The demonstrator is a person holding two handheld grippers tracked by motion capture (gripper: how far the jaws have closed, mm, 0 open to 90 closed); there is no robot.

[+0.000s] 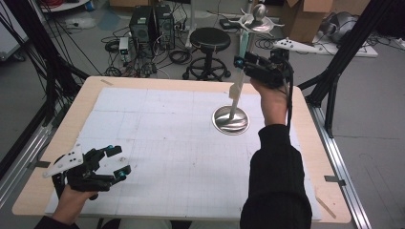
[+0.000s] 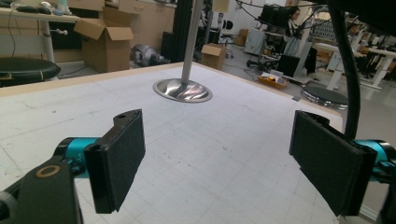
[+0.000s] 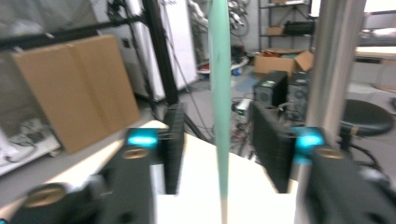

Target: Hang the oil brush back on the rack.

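Lining the wooden table [image 1: 67, 125], a white gridded mat [image 1: 157, 143].

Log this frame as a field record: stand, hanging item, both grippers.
stand: metal stand, round base on the gridded table mat, pole upright
hanging item: green-and-white utensil hanging from the stand's top
right gripper: fingers open, utensil between them, untouched
left gripper: open, empty, near the table's left front corner
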